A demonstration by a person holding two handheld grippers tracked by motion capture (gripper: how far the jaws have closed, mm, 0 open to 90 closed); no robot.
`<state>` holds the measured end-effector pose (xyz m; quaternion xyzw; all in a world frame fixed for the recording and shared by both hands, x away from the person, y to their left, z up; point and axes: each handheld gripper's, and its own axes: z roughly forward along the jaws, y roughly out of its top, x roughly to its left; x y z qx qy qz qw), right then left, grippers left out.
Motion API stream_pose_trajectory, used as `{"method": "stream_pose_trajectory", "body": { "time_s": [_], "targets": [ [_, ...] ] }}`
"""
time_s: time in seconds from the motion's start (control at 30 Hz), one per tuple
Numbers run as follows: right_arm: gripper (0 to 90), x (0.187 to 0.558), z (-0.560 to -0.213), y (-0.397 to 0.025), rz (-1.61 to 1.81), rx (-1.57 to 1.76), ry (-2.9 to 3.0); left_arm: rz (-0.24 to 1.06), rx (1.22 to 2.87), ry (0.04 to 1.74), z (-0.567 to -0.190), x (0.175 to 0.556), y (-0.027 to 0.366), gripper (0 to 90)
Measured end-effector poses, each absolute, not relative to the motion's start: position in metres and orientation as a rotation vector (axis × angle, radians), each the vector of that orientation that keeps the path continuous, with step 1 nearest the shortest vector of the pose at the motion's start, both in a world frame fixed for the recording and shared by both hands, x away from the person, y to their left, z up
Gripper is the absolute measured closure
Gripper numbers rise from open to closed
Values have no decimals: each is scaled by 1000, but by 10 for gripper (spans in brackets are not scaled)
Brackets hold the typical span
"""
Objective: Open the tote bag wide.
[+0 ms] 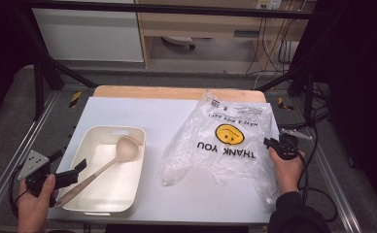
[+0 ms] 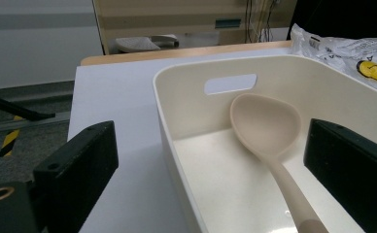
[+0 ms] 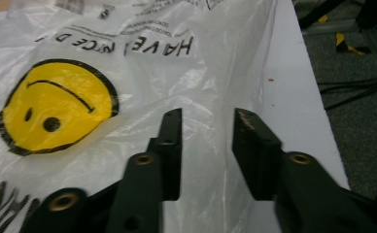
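Observation:
A cream plastic bin (image 1: 134, 171) (image 2: 186, 87) sits on the left of the white table, and a beige ladle (image 1: 113, 160) (image 2: 266, 126) lies in it with its handle over the near-left rim. My left gripper (image 1: 67, 167) (image 2: 211, 170) is open at the bin's near-left corner, one jaw outside the wall and one inside by the ladle's handle. A clear plastic bag (image 1: 220, 141) (image 3: 128, 73) with a yellow smiley face and "THANK YOU" lies flat on the right. My right gripper (image 1: 270, 143) (image 3: 207, 128) hovers open over the bag's right edge, with nothing between its jaws.
The white table top (image 1: 152, 114) has a wooden strip along its far edge. Metal frame rails run along both sides of the table. Cables lie on the floor to the right, and a white cabinet stands beyond the far edge.

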<state>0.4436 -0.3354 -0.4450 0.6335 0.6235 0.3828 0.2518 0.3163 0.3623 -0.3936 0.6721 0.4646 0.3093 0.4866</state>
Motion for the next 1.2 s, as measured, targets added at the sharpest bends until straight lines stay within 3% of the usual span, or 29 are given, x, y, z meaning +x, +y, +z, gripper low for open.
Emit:
{"method": "stream_pose_trajectory", "body": {
  "time_s": [0.07, 0.2, 0.37, 0.57, 1.2],
  "targets": [
    [468, 437, -438, -333, 1023, 1703, 1717, 752, 1632, 1131, -393, 316, 362, 51],
    [287, 421, -424, -322, 977, 1611, 1753, 757, 1631, 1128, -393, 316, 362, 50],
    [189, 405, -412, -299, 994, 1465, 1866, 763, 1630, 1128, -393, 316, 362, 50],
    [135, 391, -410, -263, 995, 1358, 2010, 763, 1642, 1124, -393, 316, 361, 50],
    [95, 361, -433, -147, 999, 1044, 2415, 775, 1653, 1117, -393, 316, 361, 49]
  ]
}}
